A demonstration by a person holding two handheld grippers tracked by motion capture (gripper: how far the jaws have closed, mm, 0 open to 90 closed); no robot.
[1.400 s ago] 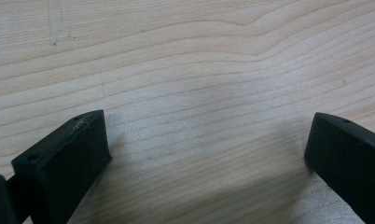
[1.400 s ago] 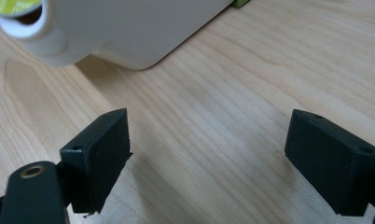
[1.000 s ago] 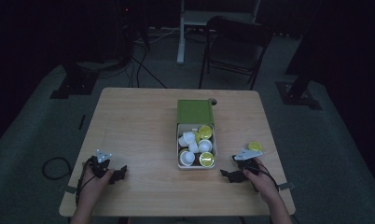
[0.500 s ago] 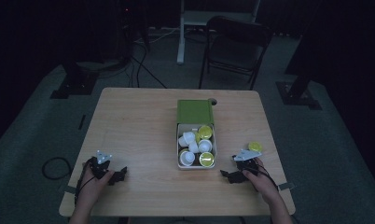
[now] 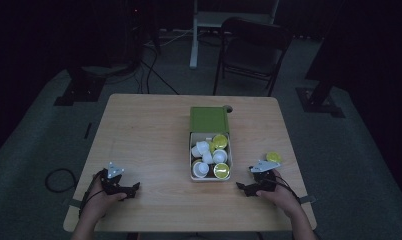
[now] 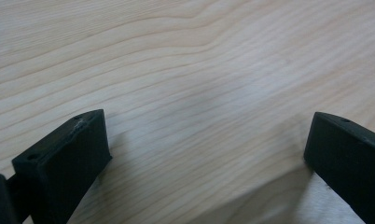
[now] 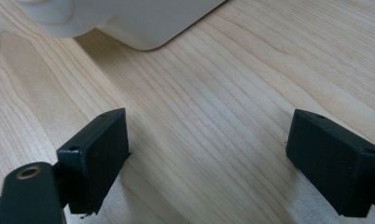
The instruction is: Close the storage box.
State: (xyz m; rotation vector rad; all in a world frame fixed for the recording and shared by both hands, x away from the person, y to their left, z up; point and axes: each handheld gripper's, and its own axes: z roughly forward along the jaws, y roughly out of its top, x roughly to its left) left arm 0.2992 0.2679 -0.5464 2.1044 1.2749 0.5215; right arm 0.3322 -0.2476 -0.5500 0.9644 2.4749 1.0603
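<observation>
Grippers, left (image 5: 134, 189) & right (image 5: 240, 187), both stay spread wide, empty, barely moved.

Left gripper (image 5: 130, 189): held low in the left hand (image 5: 98, 200), jaws spread wide, nothing between them.
Right gripper (image 5: 243, 188): held low in the right hand (image 5: 281, 195), jaws spread wide, nothing between them.

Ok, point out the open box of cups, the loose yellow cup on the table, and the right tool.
open box (image 5: 210, 120), high view, on its green lid.
loose yellow cup (image 5: 274, 157), high view, on its yellow top.
right tool (image 5: 242, 188), high view, between its jaw tips.
</observation>
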